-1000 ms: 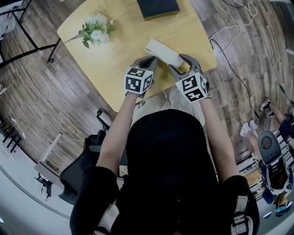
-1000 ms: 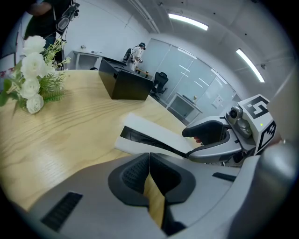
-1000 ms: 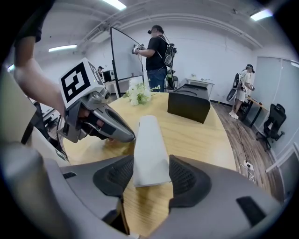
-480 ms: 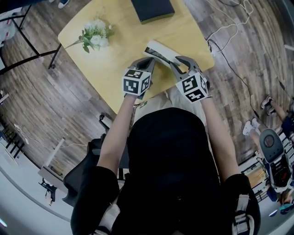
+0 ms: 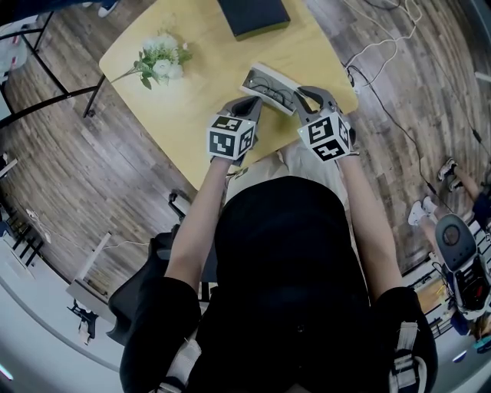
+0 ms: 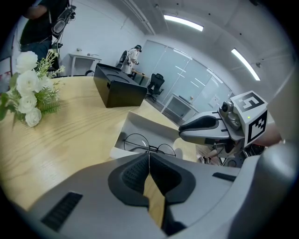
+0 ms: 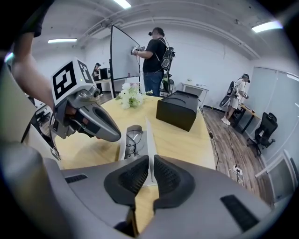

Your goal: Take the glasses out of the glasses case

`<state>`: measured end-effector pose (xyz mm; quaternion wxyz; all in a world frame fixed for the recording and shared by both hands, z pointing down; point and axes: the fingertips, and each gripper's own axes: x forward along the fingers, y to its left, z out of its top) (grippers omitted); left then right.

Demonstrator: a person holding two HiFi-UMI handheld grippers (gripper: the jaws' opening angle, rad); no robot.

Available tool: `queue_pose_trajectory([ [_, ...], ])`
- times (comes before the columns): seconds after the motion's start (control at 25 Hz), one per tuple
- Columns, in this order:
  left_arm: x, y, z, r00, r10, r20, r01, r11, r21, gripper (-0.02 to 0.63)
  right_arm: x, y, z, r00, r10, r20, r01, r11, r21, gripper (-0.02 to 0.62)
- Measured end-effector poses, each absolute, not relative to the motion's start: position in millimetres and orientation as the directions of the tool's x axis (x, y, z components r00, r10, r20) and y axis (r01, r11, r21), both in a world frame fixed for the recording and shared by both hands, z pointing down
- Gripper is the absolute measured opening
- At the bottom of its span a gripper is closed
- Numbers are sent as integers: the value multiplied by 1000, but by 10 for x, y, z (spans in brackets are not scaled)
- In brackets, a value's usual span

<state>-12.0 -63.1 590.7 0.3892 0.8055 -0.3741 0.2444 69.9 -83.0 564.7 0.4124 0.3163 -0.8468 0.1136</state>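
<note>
The white glasses case (image 5: 265,77) lies open near the front edge of the wooden table (image 5: 199,115), with thin black round glasses (image 6: 148,148) lying in it. My left gripper (image 5: 249,104) is shut on the case's near wall (image 6: 122,150). My right gripper (image 5: 304,96) has just been closing, and its pads now pinch the thin edge of the raised lid (image 7: 148,135). In the right gripper view the glasses (image 7: 131,140) show just left of that lid, below my left gripper (image 7: 93,122).
A bunch of white flowers (image 5: 159,57) lies at the table's far left. A black box (image 5: 253,15) stands at the far edge. Cables (image 5: 383,69) trail over the wooden floor to the right. People stand in the room beyond the table.
The right gripper's jaws closed on the lid and rose a little, swinging the case from shut to open so the glasses show. The left gripper stayed where it was.
</note>
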Motion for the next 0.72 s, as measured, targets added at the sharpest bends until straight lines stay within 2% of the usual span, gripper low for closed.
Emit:
queue_pose_trajectory([
  [0.4,-179,-583,5876,602,-414,683,-792,-420,443,23,738,-816,5580,-436,-452,778,-633,768,91,51],
  [0.72,-157,-556,5741,611,-433,662,-787,-425,448,23,635,-754,5340,-469,-473,746,-625,774,97,44],
])
